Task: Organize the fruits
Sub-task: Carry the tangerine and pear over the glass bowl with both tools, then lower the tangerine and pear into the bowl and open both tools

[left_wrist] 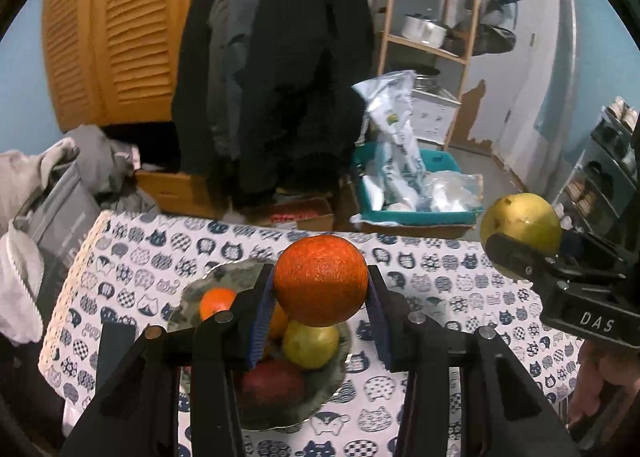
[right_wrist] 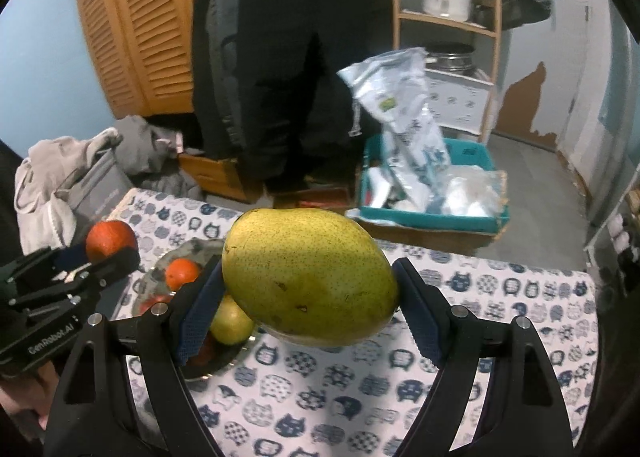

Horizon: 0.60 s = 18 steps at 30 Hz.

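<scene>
My left gripper [left_wrist: 321, 297] is shut on a large orange [left_wrist: 321, 280] and holds it above a grey bowl [left_wrist: 224, 277] on the cat-print table. The bowl holds a small orange [left_wrist: 216, 301], a yellow-green fruit [left_wrist: 310, 343] and a red fruit [left_wrist: 272, 381]. My right gripper [right_wrist: 308, 309] is shut on a big yellow-green mango [right_wrist: 310, 277], held above the table to the right of the bowl [right_wrist: 188, 253]. That mango also shows in the left wrist view [left_wrist: 520, 225], and the left gripper's orange shows in the right wrist view [right_wrist: 111, 240].
The cat-print tablecloth [left_wrist: 440, 297] covers the table. Beyond its far edge stand a teal bin [left_wrist: 436, 213] full of bags, cardboard boxes, hanging dark coats [left_wrist: 272, 57] and a wooden shelf [left_wrist: 432, 17]. Grey clothes [left_wrist: 60, 177] pile at the left.
</scene>
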Each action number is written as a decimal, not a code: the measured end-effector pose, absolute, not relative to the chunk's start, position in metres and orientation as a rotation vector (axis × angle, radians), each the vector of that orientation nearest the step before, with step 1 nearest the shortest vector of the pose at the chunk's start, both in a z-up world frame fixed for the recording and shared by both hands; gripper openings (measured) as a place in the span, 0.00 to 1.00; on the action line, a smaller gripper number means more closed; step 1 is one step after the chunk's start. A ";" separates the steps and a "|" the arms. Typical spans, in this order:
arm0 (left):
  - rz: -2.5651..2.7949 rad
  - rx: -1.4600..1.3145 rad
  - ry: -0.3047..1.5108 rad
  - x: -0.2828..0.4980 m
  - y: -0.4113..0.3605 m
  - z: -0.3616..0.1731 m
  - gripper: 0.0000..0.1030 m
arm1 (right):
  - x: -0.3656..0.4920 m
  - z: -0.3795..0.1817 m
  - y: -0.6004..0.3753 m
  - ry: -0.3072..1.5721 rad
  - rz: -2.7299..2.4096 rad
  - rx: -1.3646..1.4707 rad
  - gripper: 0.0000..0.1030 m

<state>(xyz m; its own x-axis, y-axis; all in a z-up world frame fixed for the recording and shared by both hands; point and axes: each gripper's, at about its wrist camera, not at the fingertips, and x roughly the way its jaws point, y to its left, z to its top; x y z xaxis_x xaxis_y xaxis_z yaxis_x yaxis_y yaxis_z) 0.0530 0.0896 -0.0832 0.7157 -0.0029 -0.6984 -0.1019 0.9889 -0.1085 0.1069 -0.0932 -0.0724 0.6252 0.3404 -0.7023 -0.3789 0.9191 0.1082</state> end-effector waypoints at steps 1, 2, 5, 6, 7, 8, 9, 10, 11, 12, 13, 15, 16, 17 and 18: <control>0.064 -0.147 0.778 0.053 0.095 -0.086 0.43 | 0.108 -0.074 -0.089 0.799 0.420 -0.051 0.80; 0.070 -0.151 0.782 0.054 0.099 -0.089 0.43 | 0.110 -0.076 -0.083 0.805 0.429 -0.050 0.80; 0.090 -0.166 0.804 0.056 0.115 -0.101 0.43 | 0.116 -0.085 -0.066 0.825 0.453 -0.053 0.80; 0.096 -0.172 0.813 0.057 0.120 -0.105 0.43 | 0.118 -0.088 -0.061 0.833 0.462 -0.053 0.80; 0.103 -0.182 0.823 0.058 0.127 -0.111 0.43 | 0.119 -0.091 -0.056 0.838 0.470 -0.054 0.80; 0.107 -0.187 0.830 0.058 0.131 -0.115 0.43 | 0.121 -0.093 -0.051 0.845 0.478 -0.055 0.80; 0.112 -0.190 0.836 0.059 0.134 -0.118 0.43 | 0.123 -0.096 -0.045 0.852 0.484 -0.057 0.80; 0.120 -0.195 0.844 0.059 0.139 -0.123 0.43 | 0.124 -0.099 -0.040 0.857 0.488 -0.060 0.80; 0.127 -0.199 0.851 0.060 0.143 -0.127 0.43 | 0.126 -0.103 -0.033 0.865 0.496 -0.064 0.80; 0.132 -0.203 0.858 0.060 0.147 -0.131 0.43 | 0.128 -0.105 -0.028 0.871 0.501 -0.067 0.80; 0.135 -0.208 0.868 0.061 0.151 -0.136 0.43 | 0.130 -0.108 -0.024 0.878 0.507 -0.068 0.80; 0.138 -0.219 0.886 0.062 0.158 -0.144 0.43 | 0.134 -0.116 -0.013 0.894 0.523 -0.071 0.80; 0.139 -0.224 0.897 0.063 0.161 -0.148 0.43 | 0.135 -0.120 -0.009 0.900 0.529 -0.073 0.80; 0.143 -0.230 0.911 0.065 0.164 -0.154 0.43 | 0.137 -0.124 -0.005 0.909 0.534 -0.076 0.80; 0.143 -0.232 0.917 0.066 0.166 -0.157 0.43 | 0.139 -0.130 0.001 0.920 0.539 -0.080 0.80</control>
<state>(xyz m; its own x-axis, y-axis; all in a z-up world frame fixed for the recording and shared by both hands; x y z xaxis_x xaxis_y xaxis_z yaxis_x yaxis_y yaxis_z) 0.0659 0.1656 -0.1565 0.6009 0.0236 -0.7989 -0.2205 0.9657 -0.1373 0.1393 0.0007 -0.1297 0.4838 0.4085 -0.7740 -0.4755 0.8651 0.1594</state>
